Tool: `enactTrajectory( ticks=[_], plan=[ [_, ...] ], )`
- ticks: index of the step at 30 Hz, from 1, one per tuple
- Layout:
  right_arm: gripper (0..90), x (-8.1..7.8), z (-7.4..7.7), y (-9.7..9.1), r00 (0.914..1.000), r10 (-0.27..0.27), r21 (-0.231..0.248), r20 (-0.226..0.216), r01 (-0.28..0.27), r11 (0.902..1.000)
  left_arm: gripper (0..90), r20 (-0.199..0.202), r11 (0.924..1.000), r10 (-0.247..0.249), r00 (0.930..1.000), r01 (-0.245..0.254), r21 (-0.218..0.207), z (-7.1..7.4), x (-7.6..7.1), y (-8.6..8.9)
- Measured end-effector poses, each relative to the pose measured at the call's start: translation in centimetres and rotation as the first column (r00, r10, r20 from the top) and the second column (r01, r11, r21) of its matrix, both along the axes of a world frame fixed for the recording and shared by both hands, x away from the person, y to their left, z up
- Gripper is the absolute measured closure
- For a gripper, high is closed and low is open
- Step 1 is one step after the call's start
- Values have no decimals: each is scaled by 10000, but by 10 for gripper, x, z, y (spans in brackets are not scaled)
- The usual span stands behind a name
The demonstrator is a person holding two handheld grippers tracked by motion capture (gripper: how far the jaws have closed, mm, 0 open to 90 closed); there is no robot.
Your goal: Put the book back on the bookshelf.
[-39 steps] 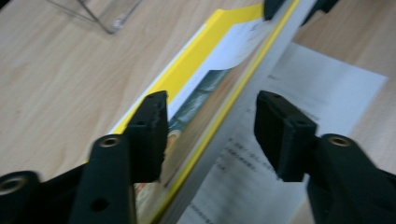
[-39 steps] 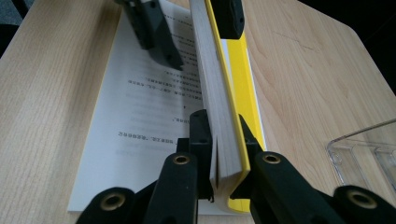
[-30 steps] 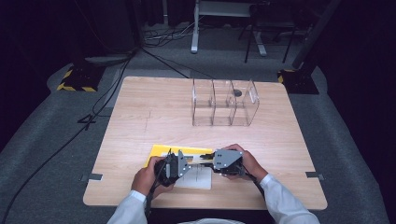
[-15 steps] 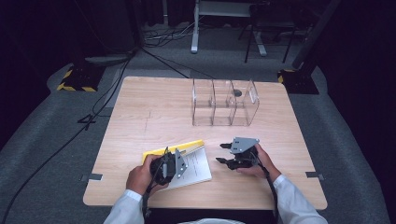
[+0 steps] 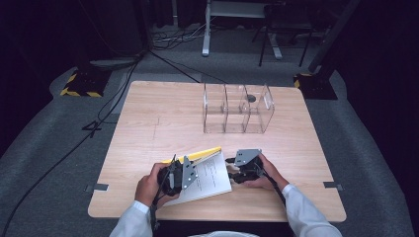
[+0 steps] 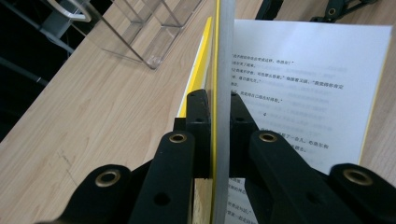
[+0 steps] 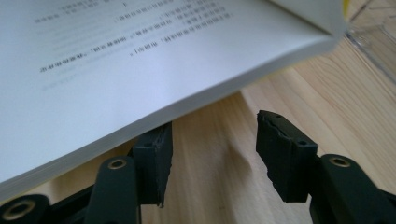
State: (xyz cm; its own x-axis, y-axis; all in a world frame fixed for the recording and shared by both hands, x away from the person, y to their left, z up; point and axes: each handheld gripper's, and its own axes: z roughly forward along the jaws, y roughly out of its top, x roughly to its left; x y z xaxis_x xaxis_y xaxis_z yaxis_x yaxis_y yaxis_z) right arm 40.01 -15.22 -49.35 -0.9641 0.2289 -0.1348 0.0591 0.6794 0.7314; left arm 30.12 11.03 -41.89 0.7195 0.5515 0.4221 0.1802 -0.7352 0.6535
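Left gripper (image 5: 193, 170), high view: pressed together on the lifted yellow cover (image 5: 197, 156) of the book (image 5: 212, 175), which lies open just ahead of its jaws. Right gripper (image 5: 231, 168) just beyond the book's far edge, facing back toward the left one. Clear box (image 5: 237, 108) well away up the table (image 5: 163, 118), apart from both.

Left gripper view: left gripper (image 6: 215, 100) pinching the cover (image 6: 201, 60) together with a thin stack of pages, held on edge and upright between the pads. Printed page (image 6: 303, 70) flat to the jaws' right.

Right gripper view: right gripper (image 7: 212, 140) spread, jaws just closing in a little, with bare wood (image 7: 219, 154) between them and no page gripped. One jaw tucked under the overhanging page block (image 7: 116, 70) (touching or not, cannot tell).

Judged progress: about midway through opening. Done: cover raised and secured. Left: likely catching the page edge on the right side, then laying the raised leaves over.
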Motion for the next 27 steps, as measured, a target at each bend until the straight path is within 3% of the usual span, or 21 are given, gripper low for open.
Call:
enactTrajectory(
  ticks=[3, 5, 6, 9, 10, 13, 15, 17, 20, 22, 24, 27],
  plan=[
    [475, -4, 8, -5, 9979, 381, 1318, -529, -308, 9908, 831, -223, 9998, -42, 9997, 38, -174, -2, 0, -1],
    [478, -5, 10, -5, 9974, 352, 1490, -622, -256, 9885, 827, -223, 9996, 4, 9998, -10, -267, -3, 0, -1],
    [481, -7, 13, -4, 9965, 418, 1893, -728, -274, 9815, 826, -608, 9995, -100, 9981, 81, -317, -3, 1, -1],
    [481, -8, 16, -3, 9966, 243, 2088, -784, -74, 9779, 813, -899, 9996, -231, 9957, 218, -159, -7, 0, -4],
    [479, -9, 17, -2, 9955, 29, 2251, -951, 187, 9742, 796, -919, 9995, -286, 9954, 296, 101, -11, -2, -9],
    [478, -9, 17, 0, 9940, -161, 2291, -1078, 406, 9726, 783, -1032, 9993, -293, 9942, 315, 191, -15, -3, -12],
    [478, -9, 17, 0, 9924, -300, 2403, -1191, 581, 9690, 764, -1351, 9996, -235, 9906, 213, -178, -21, -3, -11],
    [478, -9, 17, 0, 9924, -315, 2416, -1191, 597, 9685, 763, -1365, 9996, -234, 9904, 209, -195, -24, -4, -12],
    [476, -10, 17, 1, 9913, -473, 2438, -1232, 764, 9668, 780, -1272, 9998, -77, 9919, 52, -199, -30, -6, -15],
    [473, -9, 16, 1, 9892, -621, 2412, -1328, 930, 9660, 791, -1161, 9988, -103, 9932, 47, -477, -31, -6, -16],
    [478, -9, 17, -2, 9880, -696, 2645, -1379, 1044, 9587, 798, -1071, 9973, -244, 9939, 168, -710, -29, -6, -21],
    [481, -11, 26, -8, 9907, -829, 2834, -1079, 1106, 9526, 795, -988, 9953, -408, 9943, 318, -910, -24, -5, -27]
  ],
)
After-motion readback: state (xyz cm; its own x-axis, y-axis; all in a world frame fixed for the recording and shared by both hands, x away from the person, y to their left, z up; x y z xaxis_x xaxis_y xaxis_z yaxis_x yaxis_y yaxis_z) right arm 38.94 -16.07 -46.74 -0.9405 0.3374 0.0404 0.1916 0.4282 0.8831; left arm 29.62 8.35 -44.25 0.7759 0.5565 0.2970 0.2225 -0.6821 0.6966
